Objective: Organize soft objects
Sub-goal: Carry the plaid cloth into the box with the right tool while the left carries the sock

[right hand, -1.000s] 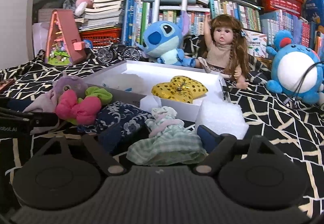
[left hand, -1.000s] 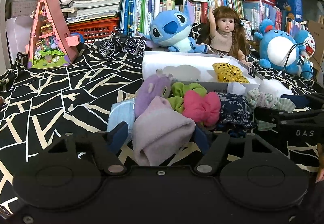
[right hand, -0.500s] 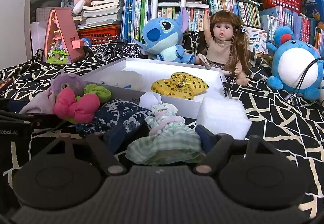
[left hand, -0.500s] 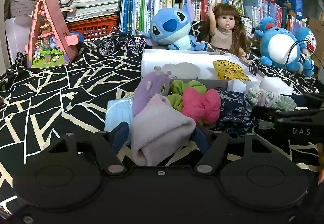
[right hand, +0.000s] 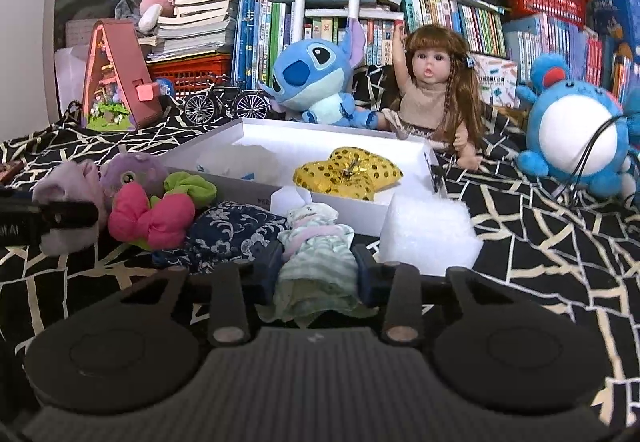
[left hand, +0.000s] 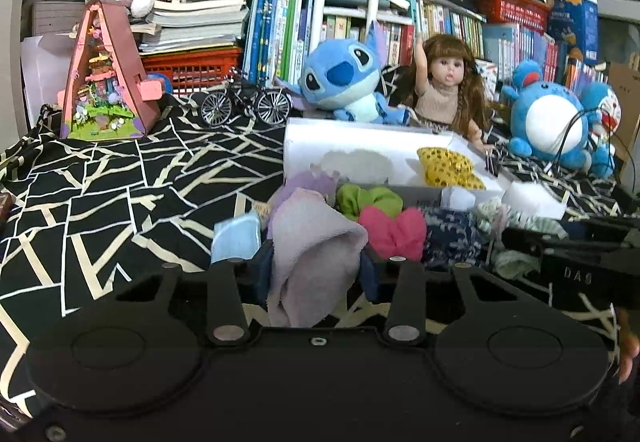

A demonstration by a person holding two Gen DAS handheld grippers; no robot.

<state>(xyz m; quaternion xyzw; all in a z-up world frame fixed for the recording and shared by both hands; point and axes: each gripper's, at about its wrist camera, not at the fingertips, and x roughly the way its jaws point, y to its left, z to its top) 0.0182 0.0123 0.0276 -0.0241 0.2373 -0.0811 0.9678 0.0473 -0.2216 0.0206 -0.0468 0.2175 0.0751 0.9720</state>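
Left gripper (left hand: 316,268): clamped on a pale lilac fleece cloth (left hand: 312,242), which bulges between the two fingers and droops toward the camera, apparently just off the black-and-cream patterned bedspread (left hand: 120,194).

Loose pile, left to right: a light-blue folded pad (left hand: 236,236), a purple plush toy (right hand: 134,172), a lime-green scrunchie (right hand: 190,186), a hot-pink fabric bow (right hand: 150,216), a navy floral cloth (right hand: 232,232); all lie on the bedspread in front of the box.

Right gripper (right hand: 316,274): closed on a mint-and-pink striped doll garment (right hand: 316,254), pinched between the fingers near the box's front wall.

White foam block (right hand: 430,232): beside the garment, against the box corner.

White shallow cardboard box (right hand: 428,158): holds a gold sequinned bow (right hand: 348,172) and a faint white piece I cannot identify.

Progress: early, by my reading. One or two items are boxed, two are gripped, and at least five soft things still wait outside.
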